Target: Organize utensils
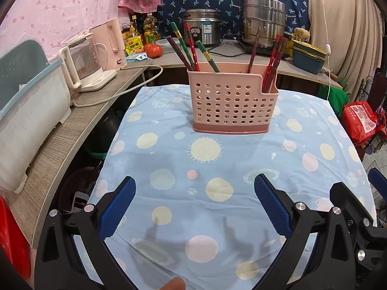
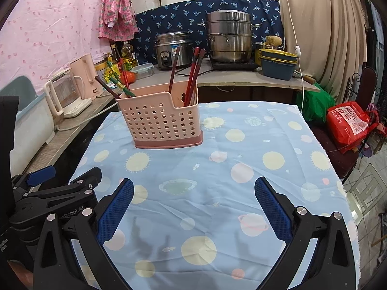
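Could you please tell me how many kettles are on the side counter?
2: a clear glass kettle on a white base, and a pink kettle just behind it. None seems hidden.

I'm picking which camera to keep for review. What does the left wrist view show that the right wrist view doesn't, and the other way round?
Only the left wrist view shows the open left gripper from behind its own fingers, plus a red thing at its bottom left edge.

Only the right wrist view shows the open right gripper the same way, plus tiled floor at the right.

Both show the pink utensil holder with chopsticks standing in it, the planet-print tablecloth, and nothing between either gripper's fingers.
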